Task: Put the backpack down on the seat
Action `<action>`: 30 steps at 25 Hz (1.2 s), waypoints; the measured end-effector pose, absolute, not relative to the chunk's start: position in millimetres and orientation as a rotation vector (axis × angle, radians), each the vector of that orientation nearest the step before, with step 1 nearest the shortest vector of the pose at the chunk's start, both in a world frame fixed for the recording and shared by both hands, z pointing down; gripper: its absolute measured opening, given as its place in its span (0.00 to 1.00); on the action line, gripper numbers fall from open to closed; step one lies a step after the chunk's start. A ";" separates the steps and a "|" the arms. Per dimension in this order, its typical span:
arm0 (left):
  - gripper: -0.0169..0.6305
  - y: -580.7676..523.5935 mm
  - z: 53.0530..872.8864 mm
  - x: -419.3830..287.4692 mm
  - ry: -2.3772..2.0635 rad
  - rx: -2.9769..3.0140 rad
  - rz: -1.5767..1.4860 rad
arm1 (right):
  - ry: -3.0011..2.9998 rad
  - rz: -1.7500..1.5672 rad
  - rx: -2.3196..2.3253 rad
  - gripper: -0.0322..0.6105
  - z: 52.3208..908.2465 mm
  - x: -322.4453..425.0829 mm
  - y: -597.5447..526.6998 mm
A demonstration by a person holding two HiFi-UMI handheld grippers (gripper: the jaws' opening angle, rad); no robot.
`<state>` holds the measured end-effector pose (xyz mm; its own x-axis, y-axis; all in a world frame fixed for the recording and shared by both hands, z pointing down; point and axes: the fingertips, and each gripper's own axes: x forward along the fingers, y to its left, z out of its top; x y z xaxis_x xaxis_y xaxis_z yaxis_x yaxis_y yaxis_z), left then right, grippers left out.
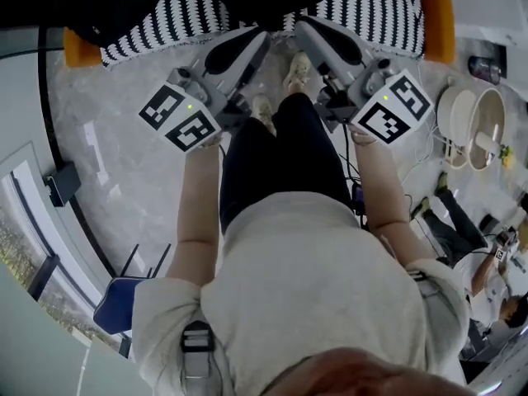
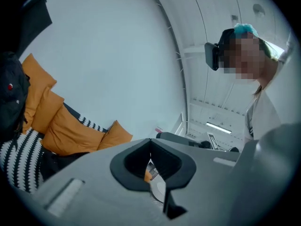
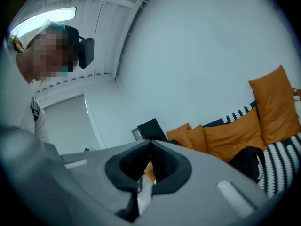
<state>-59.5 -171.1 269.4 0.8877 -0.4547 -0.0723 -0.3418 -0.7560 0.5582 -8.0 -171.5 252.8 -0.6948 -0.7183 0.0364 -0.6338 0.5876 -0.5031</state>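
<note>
Looking steeply down and going from the left: meeting first a window (image 1: 25,254) along the curved wall, then a small black box (image 1: 62,184) at the foot of that wall and a blue chair (image 1: 124,304) nearer to the person, all well apart from the seat (image 1: 371,11). Finding bare grey floor (image 1: 115,139) between that wall and the front edge of the seat, with open room on this left side.

Seeing the backpack (image 1: 124,7) lying on the striped seat, at its left part, partly over an orange cushion (image 1: 78,48) and apart from both grippers.

Holding the left gripper (image 1: 252,44) forward, its tip near the front edge of the seat and just beside the person's shoes (image 1: 297,71). Showing, in the left gripper view, both jaws pressed together at the tips, with nothing caught between them.

Holding the right gripper (image 1: 318,35) in the same way at the other side of the shoes, jaws also closed together and empty in the right gripper view, the backpack (image 3: 247,161) lying there before more orange cushions.

Finding less room at the right: cables (image 1: 429,151) on the floor, two round white bowl-like things (image 1: 470,126) with contents too small to tell, and another person (image 1: 487,258) near the lower edge.
</note>
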 end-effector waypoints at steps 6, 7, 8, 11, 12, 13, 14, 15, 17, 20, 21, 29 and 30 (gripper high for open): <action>0.04 -149.5 224.8 -78.1 -0.503 2.516 -0.311 | 2.663 -0.644 -1.186 0.05 202.8 -32.8 -149.8; 0.04 -145.3 217.9 -79.0 -0.497 2.523 -0.313 | 2.663 -0.630 -1.192 0.05 195.3 -33.0 -145.7; 0.04 -141.3 211.5 -79.4 -0.492 2.529 -0.315 | 2.666 -0.616 -1.198 0.05 188.6 -32.8 -141.7; 0.04 -131.1 194.3 -81.9 -0.482 2.544 -0.326 | 2.688 -0.577 -1.205 0.05 173.2 -35.0 -132.2; 0.04 -128.5 190.2 -83.2 -0.488 2.549 -0.331 | 2.694 -0.568 -1.201 0.05 169.4 -36.8 -129.3; 0.04 -126.7 186.9 -84.3 -0.502 2.549 -0.341 | 2.700 -0.564 -1.195 0.05 166.4 -38.7 -125.8; 0.04 -125.6 183.8 -85.4 -0.526 2.544 -0.355 | 2.706 -0.564 -1.186 0.05 164.3 -40.3 -121.9; 0.04 -125.3 180.4 -86.1 -0.554 2.537 -0.369 | 2.714 -0.568 -1.175 0.05 163.2 -41.7 -118.3; 0.04 -125.5 172.4 -86.1 -0.592 2.533 -0.388 | 2.725 -0.576 -1.150 0.05 162.9 -44.7 -114.9; 0.04 -122.5 162.8 -83.2 -0.613 2.555 -0.386 | 2.718 -0.579 -1.121 0.05 160.2 -45.2 -113.4; 0.04 -121.4 159.7 -82.3 -0.619 2.560 -0.391 | 2.714 -0.572 -1.118 0.05 157.0 -42.9 -113.2; 0.04 -120.2 137.9 -73.4 -0.704 2.583 -0.360 | 2.718 -0.495 -1.089 0.05 127.7 -20.5 -113.8; 0.04 -119.2 136.3 -70.8 -0.710 2.586 -0.360 | 2.724 -0.492 -1.076 0.05 125.9 -20.1 -112.7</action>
<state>-70.8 -119.2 136.3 0.8352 -0.5340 -0.1315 -0.4218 -0.7754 0.4699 -20.1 -112.7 125.9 -0.7248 -0.6879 -0.0376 -0.6314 0.6851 -0.3634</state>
